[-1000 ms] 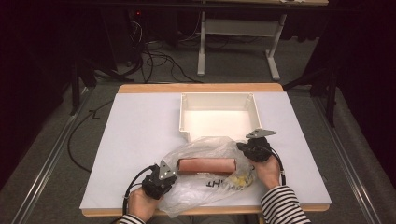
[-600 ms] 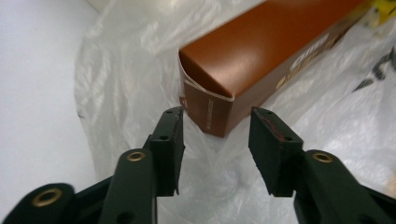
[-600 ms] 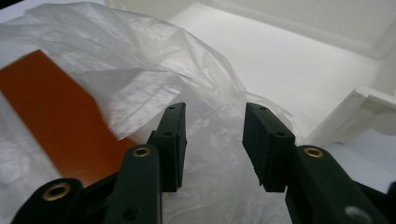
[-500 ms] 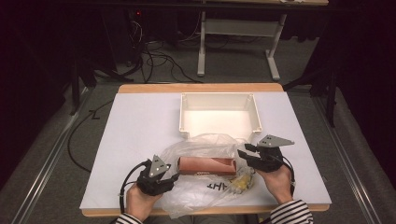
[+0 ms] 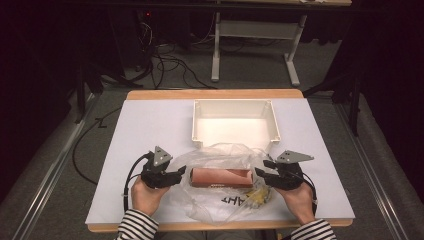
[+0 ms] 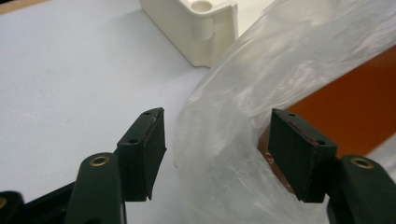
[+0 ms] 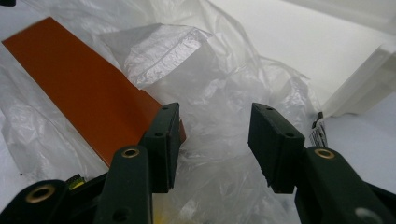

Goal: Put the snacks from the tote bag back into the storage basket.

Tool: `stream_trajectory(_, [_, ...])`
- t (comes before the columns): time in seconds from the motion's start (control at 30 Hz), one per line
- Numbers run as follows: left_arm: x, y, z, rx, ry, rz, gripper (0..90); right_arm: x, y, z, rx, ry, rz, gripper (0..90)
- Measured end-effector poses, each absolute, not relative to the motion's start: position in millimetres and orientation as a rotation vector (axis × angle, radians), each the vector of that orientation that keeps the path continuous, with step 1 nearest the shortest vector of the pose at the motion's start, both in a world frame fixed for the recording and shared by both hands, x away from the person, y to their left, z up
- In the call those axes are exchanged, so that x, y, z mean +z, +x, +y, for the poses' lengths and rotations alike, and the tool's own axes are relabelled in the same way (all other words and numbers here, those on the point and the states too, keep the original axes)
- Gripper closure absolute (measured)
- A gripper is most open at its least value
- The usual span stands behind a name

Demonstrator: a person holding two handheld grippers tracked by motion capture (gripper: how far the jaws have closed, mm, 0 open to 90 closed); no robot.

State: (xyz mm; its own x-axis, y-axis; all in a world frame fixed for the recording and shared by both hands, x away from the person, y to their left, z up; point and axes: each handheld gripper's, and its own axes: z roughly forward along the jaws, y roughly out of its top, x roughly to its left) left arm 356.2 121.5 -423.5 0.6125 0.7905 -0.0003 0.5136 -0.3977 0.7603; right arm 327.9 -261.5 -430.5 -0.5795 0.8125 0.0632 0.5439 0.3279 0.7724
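A crumpled clear plastic bag [image 5: 220, 200] lies on the near half of the white table top [image 5: 150, 125]. Inside it are a long orange-brown box [image 5: 222, 177] and something yellow [image 5: 257, 198]. My left gripper [image 5: 179, 173] is at the bag's left edge and is open. Its jaws have just been opening, with loose bag film [image 6: 233, 93] bulging between them and no pad pressing on it. At the bag's right edge my right gripper [image 5: 262, 168] is open too, its jaws also just opened, over crinkled film [image 7: 205, 70] beside the box [image 7: 79, 79].
A white rectangular tray [image 5: 200, 120] stands empty just beyond the bag, its corner [image 6: 205, 28] close to my left gripper. Bare table top lies to the left and right. A cable [image 5: 131, 172] trails from the left gripper.
Both grippers were shut on the bag's edges and have opened and let it go. The hands have drawn a little outward, and the bag has slumped flatter.
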Motion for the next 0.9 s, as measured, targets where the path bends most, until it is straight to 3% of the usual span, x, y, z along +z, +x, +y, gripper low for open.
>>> stream_trajectory(0.13, [-432, 367, 117, 0.434, 2.116, 1.05, 40.2, -435, 331, -260, 1.078, 1.195, 2.31, 66.3])
stream_trajectory(0.3, [-441, 378, 111, 0.366, 2.167, 1.037, 60.3, -438, 333, -252, 1.03, 1.116, 2.381, 89.4])
stream_trajectory(0.37, [-444, 381, 109, 0.327, 2.182, 1.035, 75.5, -436, 335, -250, 1.028, 1.105, 2.371, 90.0])
stream_trajectory(0.4, [-445, 382, 109, 0.316, 2.182, 1.036, 75.5, -436, 335, -250, 1.028, 1.105, 2.371, 90.0])
stream_trajectory(0.5, [-444, 383, 110, 0.32, 2.165, 1.036, 88.2, -431, 338, -252, 1.039, 1.113, 2.327, 90.0])
stream_trajectory(0.9, [-445, 392, 114, 0.409, 2.076, 1.125, 89.3, -441, 353, -261, 0.919, 1.188, 2.265, 90.0])
